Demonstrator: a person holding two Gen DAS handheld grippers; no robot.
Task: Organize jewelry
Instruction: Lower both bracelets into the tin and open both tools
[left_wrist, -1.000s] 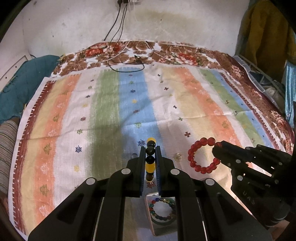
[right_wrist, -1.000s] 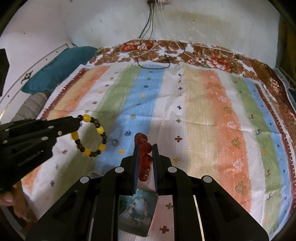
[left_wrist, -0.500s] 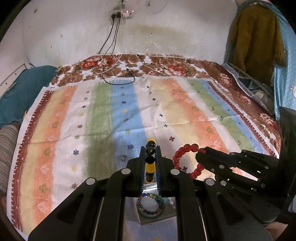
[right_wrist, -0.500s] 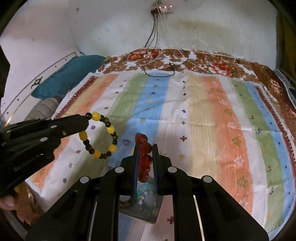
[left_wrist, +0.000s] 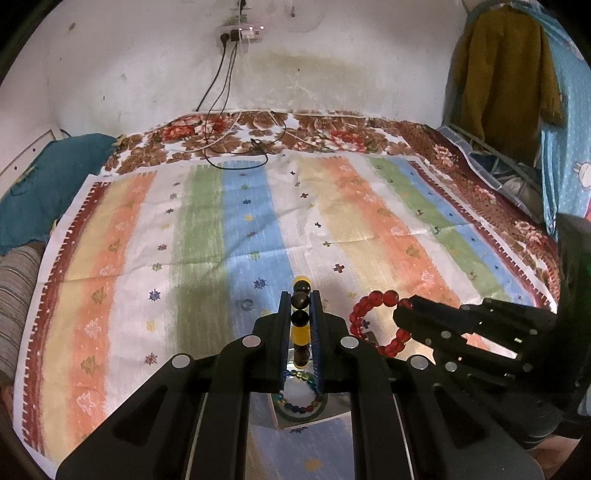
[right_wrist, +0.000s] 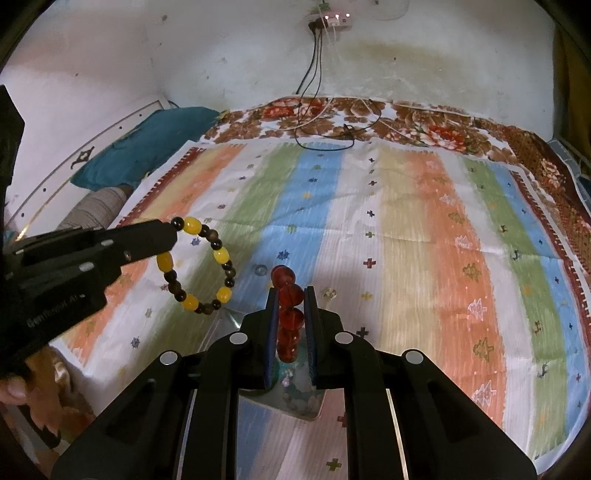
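My left gripper is shut on a yellow-and-black bead bracelet, held above the striped cloth; from the right wrist view the bracelet hangs as a ring from the left gripper. My right gripper is shut on a red bead bracelet, which shows as a ring in the left wrist view at the right gripper. A clear box holding a multicoloured bead bracelet lies below both grippers.
A striped cloth covers a floral bedspread. Two small clear rings lie on the cloth. Cables run from a wall socket. A teal pillow lies at the left, hanging clothes at the right.
Both grippers have risen and tilted up with their bracelets, so more wall shows. They have also drawn closer over the clear box.
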